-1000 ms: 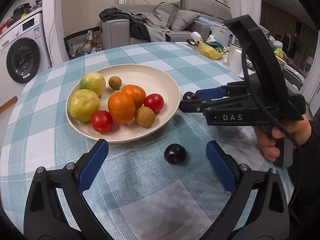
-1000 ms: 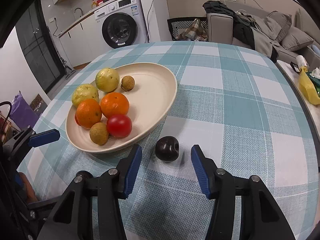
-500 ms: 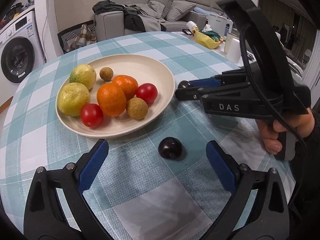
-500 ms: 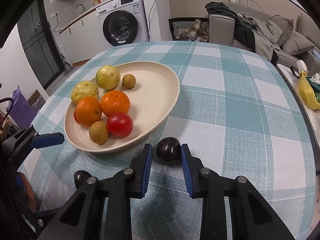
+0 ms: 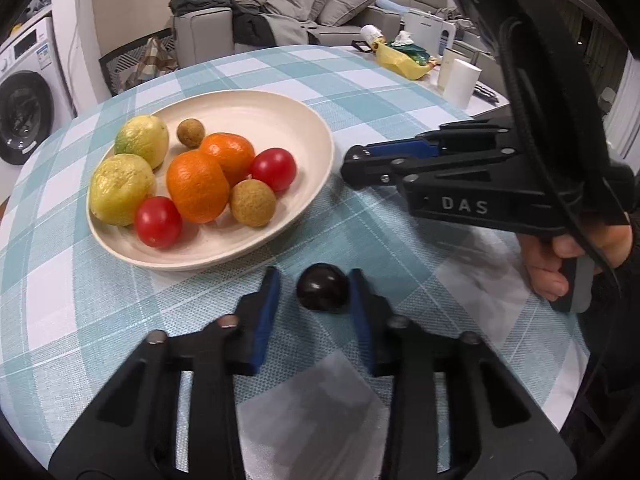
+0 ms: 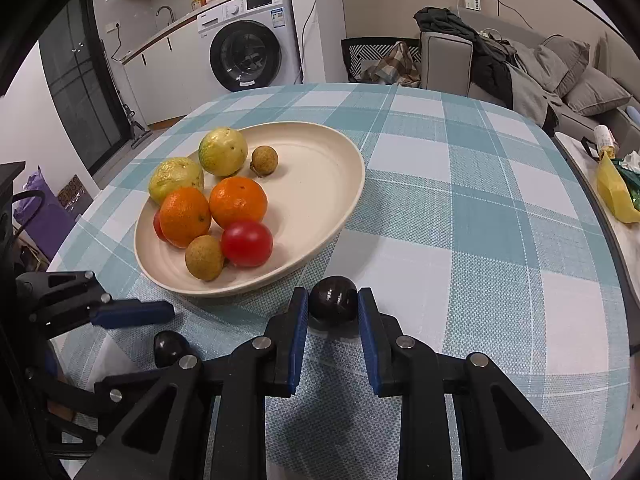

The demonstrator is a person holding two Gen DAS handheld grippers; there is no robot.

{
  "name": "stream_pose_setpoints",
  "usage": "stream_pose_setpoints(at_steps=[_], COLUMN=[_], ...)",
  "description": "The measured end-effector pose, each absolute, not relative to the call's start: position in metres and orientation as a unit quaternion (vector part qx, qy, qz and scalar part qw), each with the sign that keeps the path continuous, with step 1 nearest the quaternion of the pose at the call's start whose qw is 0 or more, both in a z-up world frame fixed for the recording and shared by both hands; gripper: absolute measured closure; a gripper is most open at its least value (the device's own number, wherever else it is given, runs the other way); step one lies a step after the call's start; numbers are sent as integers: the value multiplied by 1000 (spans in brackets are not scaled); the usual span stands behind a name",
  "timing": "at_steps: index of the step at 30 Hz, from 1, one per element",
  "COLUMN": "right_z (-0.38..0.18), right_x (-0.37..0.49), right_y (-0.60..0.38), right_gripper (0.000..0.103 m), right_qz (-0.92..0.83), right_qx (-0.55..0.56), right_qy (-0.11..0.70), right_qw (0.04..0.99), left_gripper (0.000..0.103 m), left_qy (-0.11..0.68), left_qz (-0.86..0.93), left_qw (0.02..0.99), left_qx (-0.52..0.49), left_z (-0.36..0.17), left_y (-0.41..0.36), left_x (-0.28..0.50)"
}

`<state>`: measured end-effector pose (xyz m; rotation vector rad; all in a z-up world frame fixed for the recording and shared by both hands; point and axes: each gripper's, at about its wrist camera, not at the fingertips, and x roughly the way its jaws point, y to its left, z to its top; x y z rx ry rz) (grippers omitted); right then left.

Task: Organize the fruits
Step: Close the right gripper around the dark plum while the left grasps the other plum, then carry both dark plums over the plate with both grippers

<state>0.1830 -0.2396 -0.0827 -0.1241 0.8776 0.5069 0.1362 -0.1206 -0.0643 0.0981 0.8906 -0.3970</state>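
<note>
A cream plate (image 5: 308, 128) (image 6: 332, 184) on the checked table holds lemons, oranges, tomatoes and small brown fruits. My left gripper (image 5: 314, 292) has closed in around a dark round fruit (image 5: 322, 292) on the cloth just in front of the plate; its right pad touches the fruit and a small gap remains at the left pad. My right gripper (image 6: 333, 308) is shut on a second dark fruit (image 6: 333, 305), held slightly above the cloth beside the plate. The right gripper also shows in the left wrist view (image 5: 360, 162), the left one in the right wrist view (image 6: 132, 314).
The plate's near rim lies just ahead of both grippers. A side table with a yellow bag (image 5: 404, 66) and a white cup (image 5: 460, 82) stands beyond the table's right edge. A sofa and a washing machine (image 6: 248, 52) stand behind.
My left gripper's jaws have narrowed from wide open to close around the dark fruit. My right gripper, shut on its fruit, has lifted it a little off the cloth.
</note>
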Motion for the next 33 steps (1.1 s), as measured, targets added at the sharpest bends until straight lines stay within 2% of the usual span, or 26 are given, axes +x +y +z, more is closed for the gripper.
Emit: stream_pose_setpoints(at_steps=[33], right_z=[-81], right_x=[173], right_y=[-244], right_gripper=[77], right_qz=[251], right_qx=[-72], right_qy=[419], right_qw=[870], left_gripper=[80], left_qy=[371], left_qz=[-167], left_qw=[914], left_qx=[16], left_z=[-44], left_y=[-96], left_x=[121])
